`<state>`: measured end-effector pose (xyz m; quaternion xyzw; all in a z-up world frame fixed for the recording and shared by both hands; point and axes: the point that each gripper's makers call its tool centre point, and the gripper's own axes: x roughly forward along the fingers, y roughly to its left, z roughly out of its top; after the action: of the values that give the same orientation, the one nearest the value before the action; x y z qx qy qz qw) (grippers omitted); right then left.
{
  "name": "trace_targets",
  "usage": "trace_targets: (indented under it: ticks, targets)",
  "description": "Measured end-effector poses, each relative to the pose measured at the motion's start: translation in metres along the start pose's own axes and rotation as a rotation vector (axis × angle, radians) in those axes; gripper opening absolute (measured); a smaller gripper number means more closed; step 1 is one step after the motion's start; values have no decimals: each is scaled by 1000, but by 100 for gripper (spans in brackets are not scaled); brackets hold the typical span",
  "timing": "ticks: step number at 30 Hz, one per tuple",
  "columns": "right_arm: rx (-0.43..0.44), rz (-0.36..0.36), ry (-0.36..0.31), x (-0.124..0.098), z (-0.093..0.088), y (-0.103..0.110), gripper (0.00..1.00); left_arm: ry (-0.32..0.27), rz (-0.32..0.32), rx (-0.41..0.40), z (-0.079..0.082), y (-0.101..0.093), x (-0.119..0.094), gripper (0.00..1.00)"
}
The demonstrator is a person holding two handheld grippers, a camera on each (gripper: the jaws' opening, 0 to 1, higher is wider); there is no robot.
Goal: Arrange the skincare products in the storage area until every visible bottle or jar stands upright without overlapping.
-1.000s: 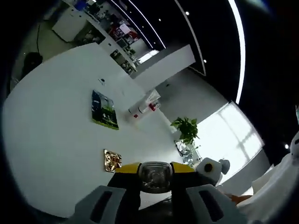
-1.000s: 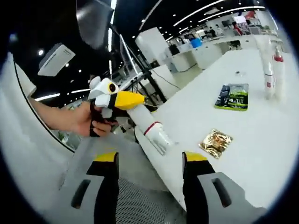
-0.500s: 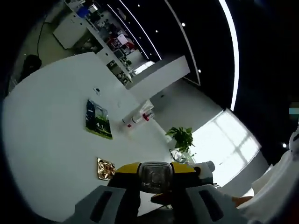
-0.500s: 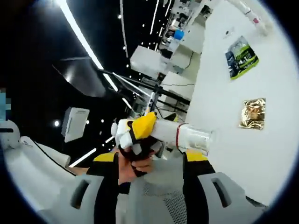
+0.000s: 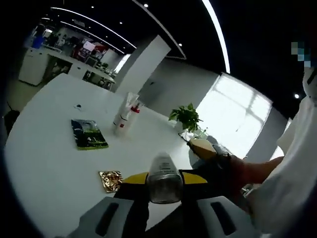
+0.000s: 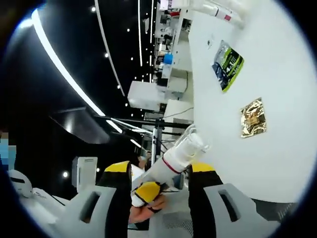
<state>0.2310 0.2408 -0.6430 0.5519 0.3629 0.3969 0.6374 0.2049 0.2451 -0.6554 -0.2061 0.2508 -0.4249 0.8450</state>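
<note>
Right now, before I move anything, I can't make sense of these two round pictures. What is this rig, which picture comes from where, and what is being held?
There is no robot here: a person holds a two-jaw tool in each hand, and a fisheye camera rides on each. One picture looks along the left tool, the other along the right tool. The left tool grips a white bottle with a clear cap, held above the white table. The right tool's jaws stand open, with that bottle in front of them. On the table lie a green packet and a gold sachet, flat and apart. Farther back stand white tubes.
</note>
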Motion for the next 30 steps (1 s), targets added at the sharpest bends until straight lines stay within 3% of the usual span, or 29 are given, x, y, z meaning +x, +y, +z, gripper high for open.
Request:
trace_targets:
  ticks: [3,12,18,23,30]
  targets:
    - [19,-34,-6,-3,-1,-10,26,6,-13,38,0,-4,-1,24]
    - [87,-20,-7,-6,-3,-13,23,47,-10,137,-8,-5,-1,24]
    - [-19,30,4,-11,2,-1,21,40,-29,140,-7,-10,3,24]
    - [-152,72,39,-17,0,12,20,21,-95,2,-3,-22,4,25]
    - [-330,135,124,-27,-4,27,20,44,-237,-287,-2,-41,2,28]
